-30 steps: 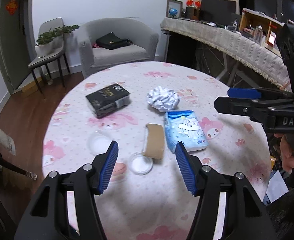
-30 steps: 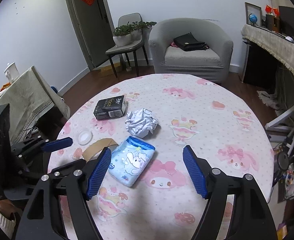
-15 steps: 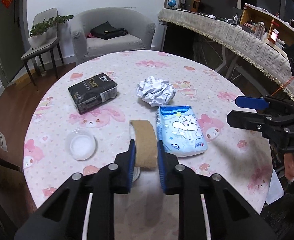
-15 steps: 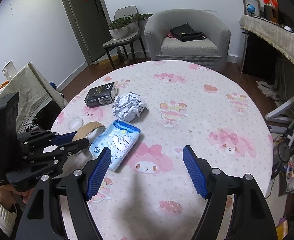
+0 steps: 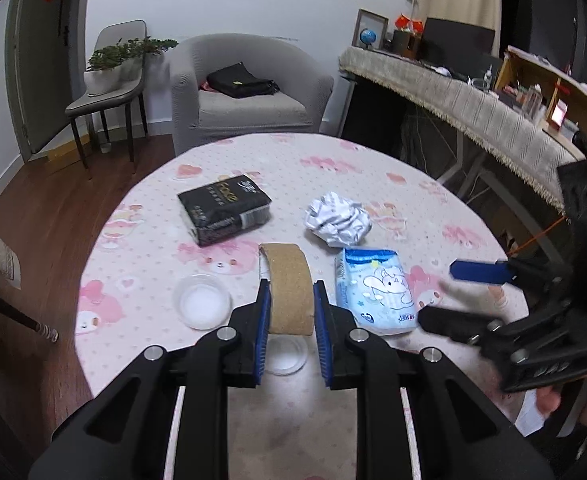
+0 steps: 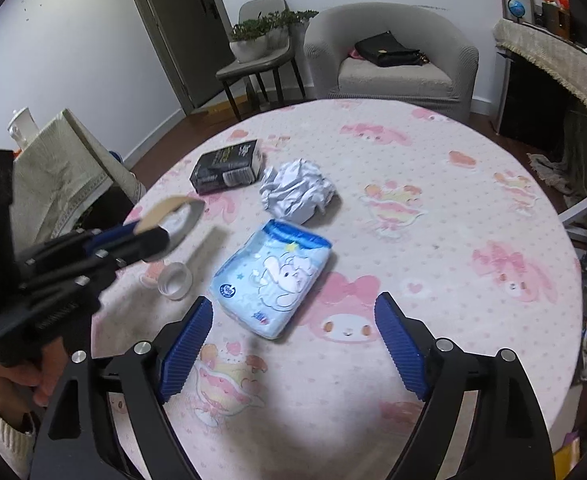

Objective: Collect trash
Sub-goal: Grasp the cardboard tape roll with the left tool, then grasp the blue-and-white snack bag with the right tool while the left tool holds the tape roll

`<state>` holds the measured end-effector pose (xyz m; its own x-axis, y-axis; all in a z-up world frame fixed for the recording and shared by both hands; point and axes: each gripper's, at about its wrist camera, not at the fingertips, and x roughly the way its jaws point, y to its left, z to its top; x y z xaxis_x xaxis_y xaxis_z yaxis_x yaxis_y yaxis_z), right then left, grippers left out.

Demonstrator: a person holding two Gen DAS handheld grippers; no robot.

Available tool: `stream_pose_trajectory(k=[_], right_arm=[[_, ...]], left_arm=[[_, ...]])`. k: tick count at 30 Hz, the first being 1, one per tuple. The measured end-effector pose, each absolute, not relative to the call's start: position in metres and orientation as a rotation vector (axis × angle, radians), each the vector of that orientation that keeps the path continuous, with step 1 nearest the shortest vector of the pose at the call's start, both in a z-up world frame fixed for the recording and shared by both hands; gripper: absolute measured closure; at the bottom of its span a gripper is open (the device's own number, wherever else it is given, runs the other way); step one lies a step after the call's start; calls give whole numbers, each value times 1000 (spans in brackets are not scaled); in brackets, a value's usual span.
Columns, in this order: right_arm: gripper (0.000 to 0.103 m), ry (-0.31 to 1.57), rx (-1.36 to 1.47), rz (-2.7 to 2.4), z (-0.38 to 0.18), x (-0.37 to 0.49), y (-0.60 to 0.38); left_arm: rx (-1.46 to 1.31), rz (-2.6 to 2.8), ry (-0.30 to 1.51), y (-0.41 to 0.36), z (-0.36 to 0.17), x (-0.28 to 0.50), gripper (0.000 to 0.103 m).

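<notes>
Your left gripper (image 5: 291,312) pinches the brown cardboard tape core (image 5: 287,288); your right wrist view alone shows it lifted clear of the tablecloth (image 6: 433,200); your right gripper (image 6: 293,344), jaws just widened and empty, hangs over the blue tissue pack (image 6: 271,276); the crumpled paper (image 5: 337,220) and black packet (image 5: 223,210) lie beyond; only your left view shows both clear lids (image 5: 203,300).

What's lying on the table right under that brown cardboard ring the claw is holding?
Under the cardboard ring, clamped in the left gripper, lies a small clear lid on the tablecloth. The claw's fingers partly cover it.
</notes>
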<state>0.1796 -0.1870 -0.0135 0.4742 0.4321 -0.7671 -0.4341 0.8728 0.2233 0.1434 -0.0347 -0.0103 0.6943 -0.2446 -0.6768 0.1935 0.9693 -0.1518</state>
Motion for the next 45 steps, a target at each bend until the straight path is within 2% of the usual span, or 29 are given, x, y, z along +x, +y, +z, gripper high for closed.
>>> stream_pose_trajectory(k=[16,29,33,37,38,39,40,45], right_arm=[[16,999,16,529,-30,190,-148],[16,963,-33,465,-34,201,-129],[25,941,-123,417,-36,204,-120],[29,943,-171,370,-37,203,-114],[36,943,-173,366,-36,203,-114],[49,944,-167,359,-35,204,-116],[52,946,-162,354,-34,205,-116],[54,944,-135,367,-26,202,-111]], left_arm=[[-101,-243,711,-4,7,123,80],[-109,-221,696,23,14,106,80],[-109,-206,698,32,14,101,80],[-112,-188,695,44,16,97,80],[-114,-182,694,47,16,95,80],[-115,-178,694,50,16,94,80],[-115,-171,696,53,16,93,80],[-104,-138,704,71,12,85,80]])
